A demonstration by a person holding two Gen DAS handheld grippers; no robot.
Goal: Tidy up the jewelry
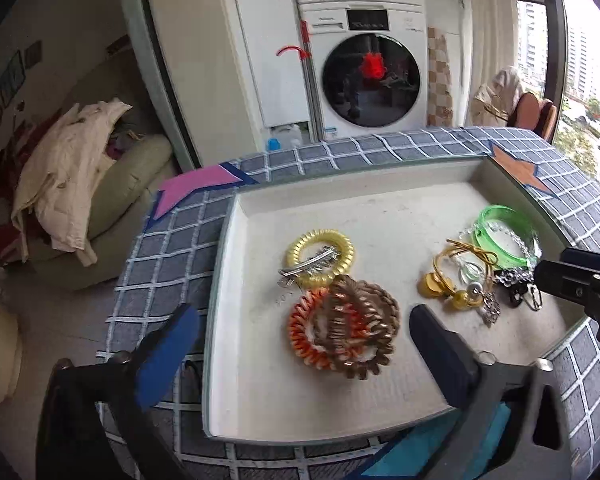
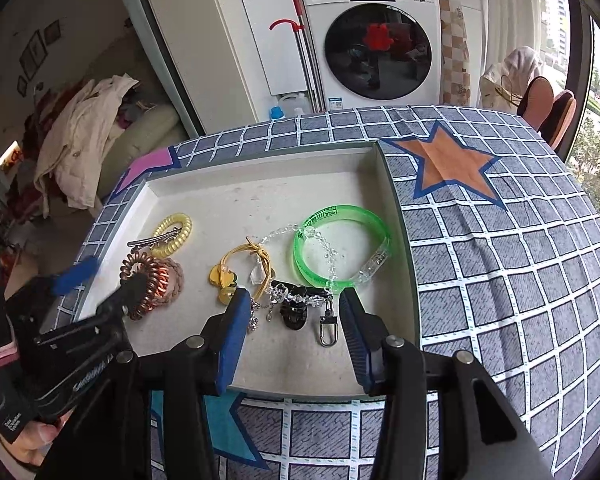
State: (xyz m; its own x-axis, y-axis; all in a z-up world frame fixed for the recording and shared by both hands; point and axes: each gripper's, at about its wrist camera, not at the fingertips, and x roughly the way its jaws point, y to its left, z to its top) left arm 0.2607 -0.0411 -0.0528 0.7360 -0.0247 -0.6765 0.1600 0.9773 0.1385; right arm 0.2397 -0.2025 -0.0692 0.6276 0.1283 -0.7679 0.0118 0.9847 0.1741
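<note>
Your left gripper (image 1: 304, 332) stands wide open over the tray (image 1: 380, 200), its fingers either side of the coil ties (image 1: 340, 328) and touching nothing. Your right gripper (image 2: 294, 332) is about half open, jaws apart and empty, with the black clip (image 2: 294, 312) and its metal clasp (image 2: 327, 330) lying between the fingertips at the tray's near edge.

Everything sits inside the tray: the coil ties at its near left, the yellow coil (image 1: 320, 258) with a silver clip (image 1: 308, 266) behind them, the yellow cord (image 2: 246, 268) near the middle, the green bangle (image 2: 340, 248) at the right wall with a crystal chain (image 2: 320, 240) draped through it.

The coils look light and springy, so pinch across one loop, or they may roll out. The bangle looks stiff and slick; grip its band. The chain is probably limp and could snag, so lift it slowly from a bead.
</note>
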